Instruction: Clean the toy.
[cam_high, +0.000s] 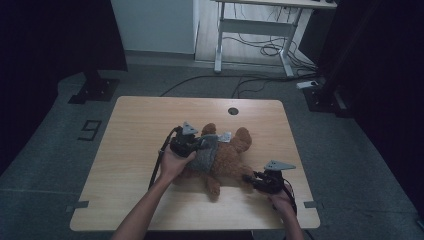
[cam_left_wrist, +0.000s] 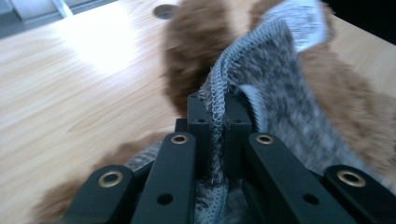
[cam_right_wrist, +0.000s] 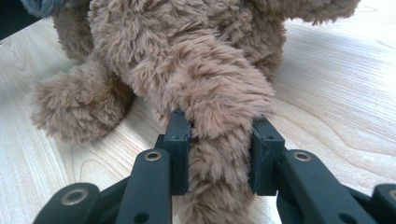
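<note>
Your table (cam_high: 150, 130) has a light wood top with rounded corners and a round cable hole (cam_high: 233, 111) near the far edge, and it stands on grey floor (cam_high: 60, 150). You've got a brown teddy bear (cam_high: 227, 162) lying on it near the middle, wearing a grey knit sweater (cam_high: 205, 156). The rest of the top is bare wood.

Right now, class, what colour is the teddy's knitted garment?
Grey garment, clearest in the left gripper view.
</note>
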